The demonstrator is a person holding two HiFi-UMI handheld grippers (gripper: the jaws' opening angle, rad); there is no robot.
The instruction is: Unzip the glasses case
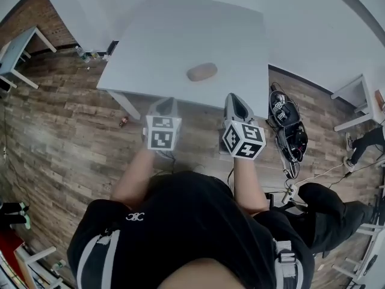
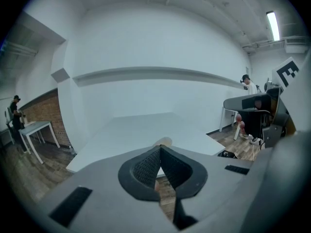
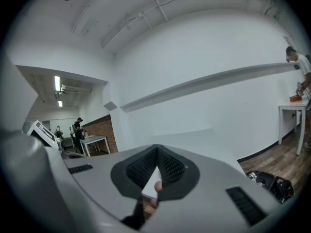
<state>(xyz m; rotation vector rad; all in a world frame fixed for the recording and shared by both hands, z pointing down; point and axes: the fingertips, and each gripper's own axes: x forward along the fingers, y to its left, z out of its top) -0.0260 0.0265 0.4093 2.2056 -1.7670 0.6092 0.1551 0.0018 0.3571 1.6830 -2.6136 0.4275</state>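
A tan oval glasses case (image 1: 202, 72) lies flat on the white table (image 1: 156, 47), near its front edge. Both grippers hang over the wood floor on the near side of the table, short of the case. My left gripper (image 1: 166, 102) is shut with nothing in it, its tips close to the table's front edge. My right gripper (image 1: 236, 100) is shut and empty too, level with that edge. In the left gripper view the case (image 2: 164, 141) peeks just above the closed jaw tips (image 2: 160, 148). The right gripper view shows closed tips (image 3: 156, 147) against the table top.
Dark equipment with cables (image 1: 287, 125) lies on the floor right of the table's corner. A person in black (image 1: 337, 212) crouches at the right. Small white tables stand at far left (image 1: 15, 50) and far right (image 1: 361, 95). A small red item (image 1: 123, 122) lies on the floor.
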